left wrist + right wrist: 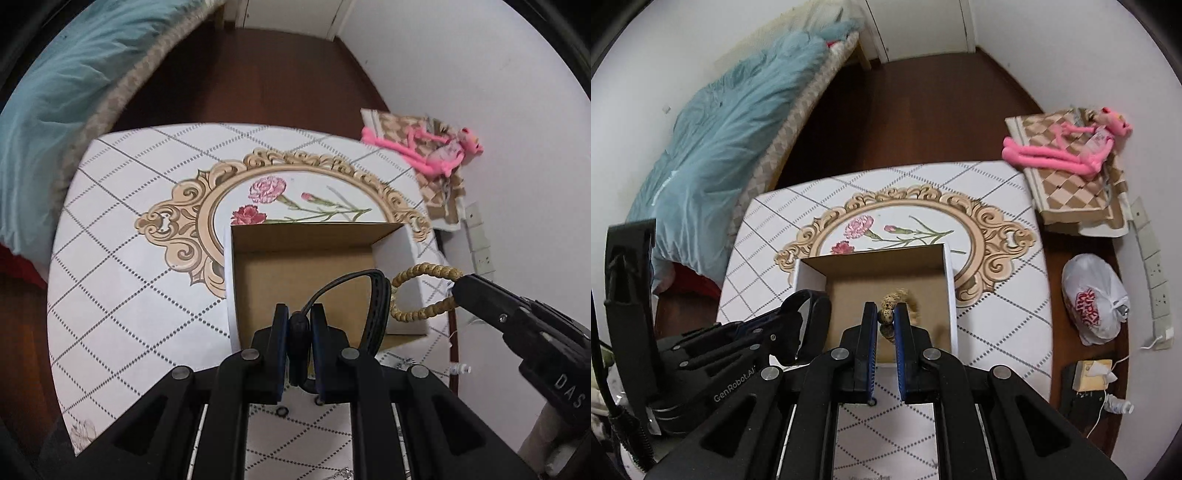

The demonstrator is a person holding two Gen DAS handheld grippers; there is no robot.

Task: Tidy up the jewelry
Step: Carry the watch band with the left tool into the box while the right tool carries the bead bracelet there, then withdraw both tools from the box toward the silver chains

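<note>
Tan beaded bracelet (424,291) looped, speckled beads, black leather bracelet (376,310) curved

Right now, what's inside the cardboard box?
The cardboard box shows only bare brown floor. The black strap and bead bracelet hang above it, and the hand-held grippers hide its near part.

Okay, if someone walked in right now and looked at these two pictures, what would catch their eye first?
Probably the open cardboard box on the flower-patterned table, with both grippers over it. The left gripper pinches a black band, and the right gripper pinches a wooden bead bracelet. Next, the pink plush toy lying at far right.
</note>
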